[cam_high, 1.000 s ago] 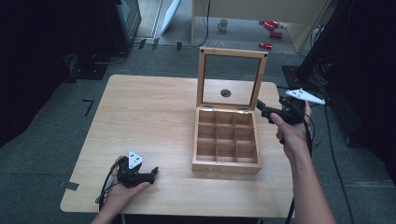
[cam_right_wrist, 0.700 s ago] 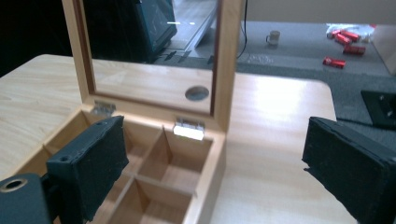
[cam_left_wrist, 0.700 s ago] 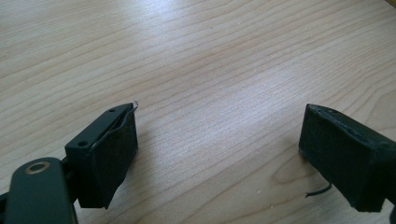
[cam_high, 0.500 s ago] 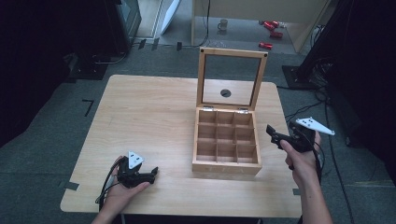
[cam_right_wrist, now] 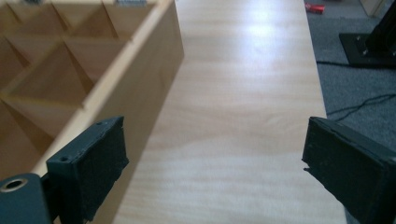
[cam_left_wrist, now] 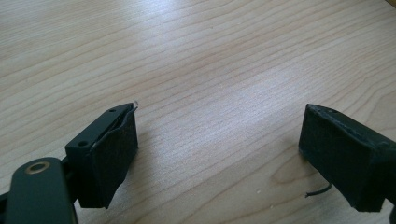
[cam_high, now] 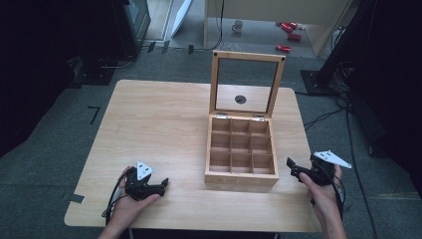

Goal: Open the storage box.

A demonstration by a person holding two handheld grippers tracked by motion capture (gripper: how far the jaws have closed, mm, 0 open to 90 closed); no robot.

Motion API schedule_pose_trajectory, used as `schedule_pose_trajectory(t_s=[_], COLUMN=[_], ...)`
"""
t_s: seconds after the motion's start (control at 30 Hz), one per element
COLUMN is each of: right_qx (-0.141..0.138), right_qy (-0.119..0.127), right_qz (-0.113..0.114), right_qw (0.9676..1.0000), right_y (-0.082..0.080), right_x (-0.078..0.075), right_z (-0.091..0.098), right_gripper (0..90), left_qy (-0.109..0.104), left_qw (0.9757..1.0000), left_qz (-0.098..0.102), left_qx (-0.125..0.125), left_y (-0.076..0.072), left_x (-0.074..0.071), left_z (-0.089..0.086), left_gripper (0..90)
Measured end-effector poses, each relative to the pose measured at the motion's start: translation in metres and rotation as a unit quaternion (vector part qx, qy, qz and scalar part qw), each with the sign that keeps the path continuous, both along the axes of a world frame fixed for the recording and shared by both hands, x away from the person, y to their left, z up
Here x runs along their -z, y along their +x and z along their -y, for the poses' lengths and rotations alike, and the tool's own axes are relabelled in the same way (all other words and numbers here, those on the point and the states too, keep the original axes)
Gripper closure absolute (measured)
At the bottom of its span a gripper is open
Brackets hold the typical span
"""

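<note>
Both grippers are spread wide with nothing between the jaws. Left gripper [cam_high: 161, 186] rests on the bare wooden table [cam_high: 159, 124] near the front-left corner, jaws pointing toward the box. Right gripper [cam_high: 291, 164] sits just off the right side of the wooden compartment box [cam_high: 241, 149], which stands right of center, its 9 compartments empty and its glass lid [cam_high: 247, 84] upright.

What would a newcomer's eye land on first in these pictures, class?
The open wooden box right of the table's middle, its glass lid standing upright over empty compartments. Then the two grippers, jaws apart: the left gripper at the near edge, the right gripper beside the box.
</note>
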State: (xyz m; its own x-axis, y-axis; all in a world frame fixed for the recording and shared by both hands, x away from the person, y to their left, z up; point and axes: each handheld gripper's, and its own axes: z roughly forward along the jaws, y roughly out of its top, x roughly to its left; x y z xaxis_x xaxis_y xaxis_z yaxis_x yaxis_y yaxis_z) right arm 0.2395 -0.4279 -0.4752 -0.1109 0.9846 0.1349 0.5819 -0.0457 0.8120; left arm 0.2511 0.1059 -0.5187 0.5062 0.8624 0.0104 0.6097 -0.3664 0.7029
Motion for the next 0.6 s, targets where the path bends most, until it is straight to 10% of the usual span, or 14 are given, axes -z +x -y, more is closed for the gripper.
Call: schedule_pose_trajectory(t_s=[0.6], right_qx=[0.004], right_qy=[-0.044], right_qz=[-0.048], right_qw=[0.9979], right_y=[-0.015], right_x=[0.043], right_z=[-0.007], right_gripper=[6.1], left_qy=[0.000], left_qw=[1.0000], left_qz=[0.000], left_qx=[0.000], left_y=[0.000], left_x=[0.000], left_z=[0.000], left_gripper=[12.2])
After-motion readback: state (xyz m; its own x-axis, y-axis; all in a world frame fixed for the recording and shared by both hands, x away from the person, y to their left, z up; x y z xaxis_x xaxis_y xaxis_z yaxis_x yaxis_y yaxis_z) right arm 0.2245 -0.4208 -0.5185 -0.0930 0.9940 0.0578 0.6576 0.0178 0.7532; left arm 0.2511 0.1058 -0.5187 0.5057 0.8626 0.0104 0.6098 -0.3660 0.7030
